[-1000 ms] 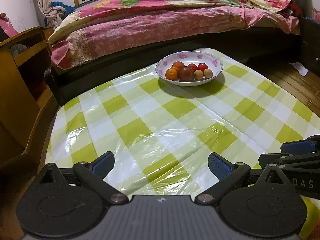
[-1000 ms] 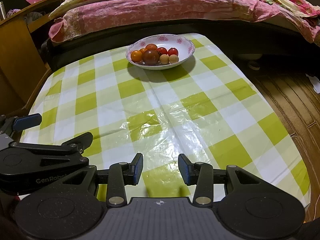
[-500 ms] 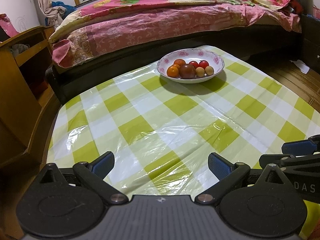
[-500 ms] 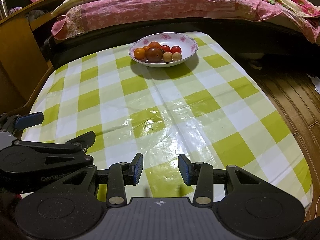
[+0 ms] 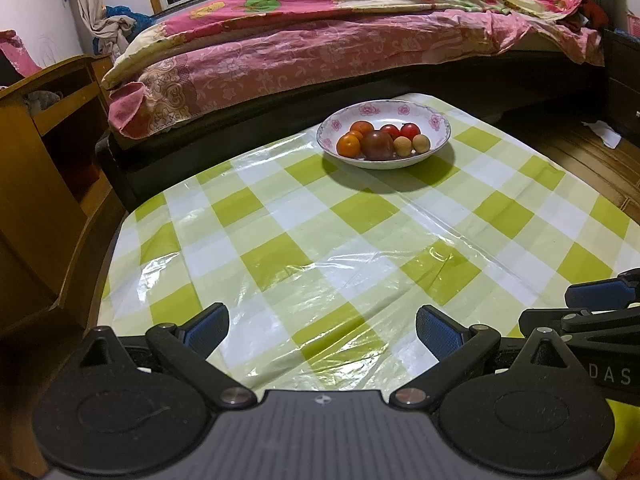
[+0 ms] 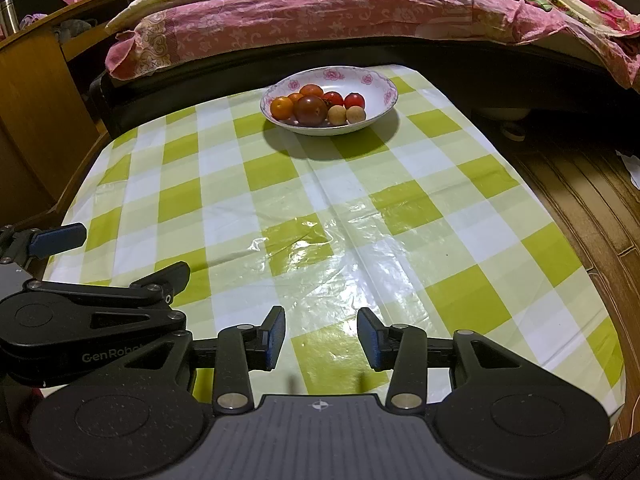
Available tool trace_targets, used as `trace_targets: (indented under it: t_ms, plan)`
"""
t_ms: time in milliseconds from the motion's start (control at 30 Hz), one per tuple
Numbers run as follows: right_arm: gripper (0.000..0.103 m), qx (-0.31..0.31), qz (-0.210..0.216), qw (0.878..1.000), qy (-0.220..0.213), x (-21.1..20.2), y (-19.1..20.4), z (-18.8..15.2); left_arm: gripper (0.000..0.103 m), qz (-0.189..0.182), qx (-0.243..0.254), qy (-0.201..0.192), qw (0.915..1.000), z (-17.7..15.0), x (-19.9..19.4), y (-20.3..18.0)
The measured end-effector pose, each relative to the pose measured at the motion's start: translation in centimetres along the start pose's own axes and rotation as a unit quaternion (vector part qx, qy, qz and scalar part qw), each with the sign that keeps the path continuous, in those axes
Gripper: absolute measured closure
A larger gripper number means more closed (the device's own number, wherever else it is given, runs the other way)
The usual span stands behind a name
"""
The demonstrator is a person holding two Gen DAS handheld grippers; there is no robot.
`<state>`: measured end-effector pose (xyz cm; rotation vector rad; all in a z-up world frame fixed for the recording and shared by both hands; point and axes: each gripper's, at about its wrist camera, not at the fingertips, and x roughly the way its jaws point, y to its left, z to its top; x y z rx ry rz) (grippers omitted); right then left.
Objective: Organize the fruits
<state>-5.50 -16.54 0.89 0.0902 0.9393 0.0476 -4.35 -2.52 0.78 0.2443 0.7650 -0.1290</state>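
A white bowl (image 5: pixel 434 123) (image 6: pixel 380 88) with pink flowers stands at the far end of the green-checked table (image 5: pixel 360 240) (image 6: pixel 320 200). In it lie several small fruits: orange ones (image 5: pixel 349 145), a dark brownish one (image 5: pixel 377 144) (image 6: pixel 311 111), red ones (image 5: pixel 410 131) and pale tan ones (image 5: pixel 421 143). My left gripper (image 5: pixel 322 328) hovers over the near table edge, open wide with nothing between its blue pads. My right gripper (image 6: pixel 321 338) hovers beside it, its jaws apart with a narrower gap and empty. Each gripper shows at the edge of the other's view.
A bed (image 5: pixel 340 44) with pink bedding runs behind the table. A wooden cabinet (image 5: pixel 44 152) stands at the left. Wooden floor (image 6: pixel 580 184) lies to the right of the table, with a scrap of paper on it.
The bowl sits slightly lower and nearer in both views than a second ago; both grippers keep the same opening, and nothing was grasped.
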Motion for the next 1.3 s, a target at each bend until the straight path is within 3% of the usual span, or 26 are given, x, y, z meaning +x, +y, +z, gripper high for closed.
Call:
trace_targets:
  t_ms: [1200,1300]
  plan:
    - [0.063,-0.001,-0.001,1.0,0.003,0.17,0.11,-0.13,0.0,0.006,-0.002,0.0,1.0,-0.2,-0.05,0.14]
    - [0.059,-0.003,-0.001,1.0,0.003,0.2,0.12,-0.19,0.0,0.007,-0.002,0.001,1.0,-0.16,-0.01,0.09]
